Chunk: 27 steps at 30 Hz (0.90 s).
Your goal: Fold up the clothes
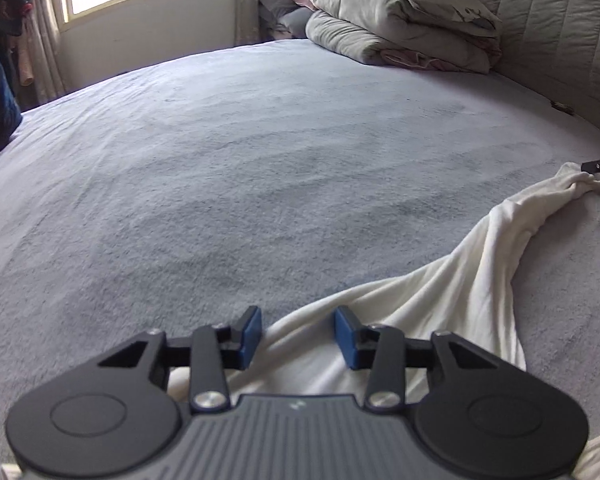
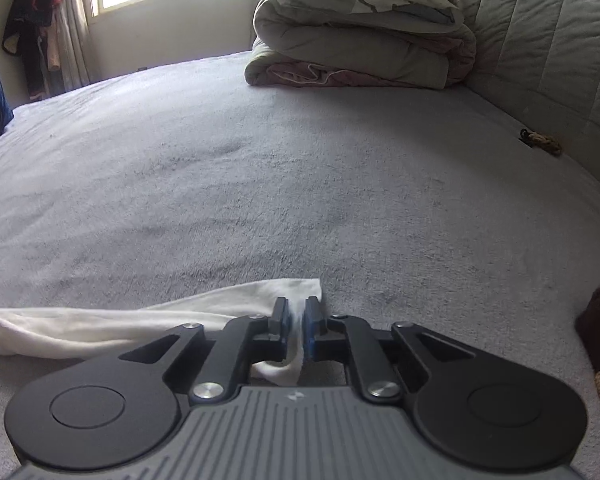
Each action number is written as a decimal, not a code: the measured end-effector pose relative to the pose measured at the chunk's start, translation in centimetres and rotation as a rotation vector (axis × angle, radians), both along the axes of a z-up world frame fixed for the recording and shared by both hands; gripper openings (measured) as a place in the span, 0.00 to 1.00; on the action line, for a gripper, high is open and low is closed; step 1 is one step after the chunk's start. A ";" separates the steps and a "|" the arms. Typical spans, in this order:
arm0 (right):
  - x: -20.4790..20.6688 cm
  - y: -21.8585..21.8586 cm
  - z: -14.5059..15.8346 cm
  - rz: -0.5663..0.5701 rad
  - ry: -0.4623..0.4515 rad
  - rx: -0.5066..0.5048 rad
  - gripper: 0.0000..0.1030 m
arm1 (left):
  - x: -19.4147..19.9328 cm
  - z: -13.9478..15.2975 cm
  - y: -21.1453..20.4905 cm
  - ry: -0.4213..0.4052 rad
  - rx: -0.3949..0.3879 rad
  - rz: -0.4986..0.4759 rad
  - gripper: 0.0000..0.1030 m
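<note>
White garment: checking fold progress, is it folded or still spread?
Neither: the white garment lies bunched and stretched on the bed, no neat fold showing.

Black grippers (image 1: 296,336), blue pads (image 1: 345,336), grey ribbed bodies, silver screws

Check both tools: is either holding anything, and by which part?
The right tool pinches the white garment at a bunched corner. The left tool stands open over the garment's edge and holds nothing.

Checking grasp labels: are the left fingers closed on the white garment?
No. The left gripper has its fingers spread with a clear gap, and the white garment lies under them, unpinched.
</note>
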State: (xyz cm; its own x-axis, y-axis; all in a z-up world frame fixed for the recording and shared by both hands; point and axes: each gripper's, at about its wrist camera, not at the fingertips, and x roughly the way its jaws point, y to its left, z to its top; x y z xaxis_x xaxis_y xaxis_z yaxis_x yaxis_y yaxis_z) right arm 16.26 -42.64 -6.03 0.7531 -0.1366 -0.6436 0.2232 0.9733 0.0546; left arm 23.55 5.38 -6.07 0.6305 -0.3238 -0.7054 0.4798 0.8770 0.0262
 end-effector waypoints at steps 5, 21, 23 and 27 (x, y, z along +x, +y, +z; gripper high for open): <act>1.5 -0.2 0.5 0.026 -0.010 0.049 0.28 | 0.4 0.1 -0.2 0.022 -0.014 -0.011 0.23; 1.5 2.2 1.2 -0.030 -0.179 -0.121 0.02 | -1.3 0.7 0.0 -0.149 -0.100 0.119 0.03; 2.0 2.1 1.9 -0.050 -0.211 -0.128 0.02 | -1.2 0.9 0.2 -0.175 -0.122 0.155 0.03; 4.6 2.5 2.2 -0.053 -0.221 -0.135 0.02 | -0.7 0.4 0.5 -0.200 -0.139 0.227 0.03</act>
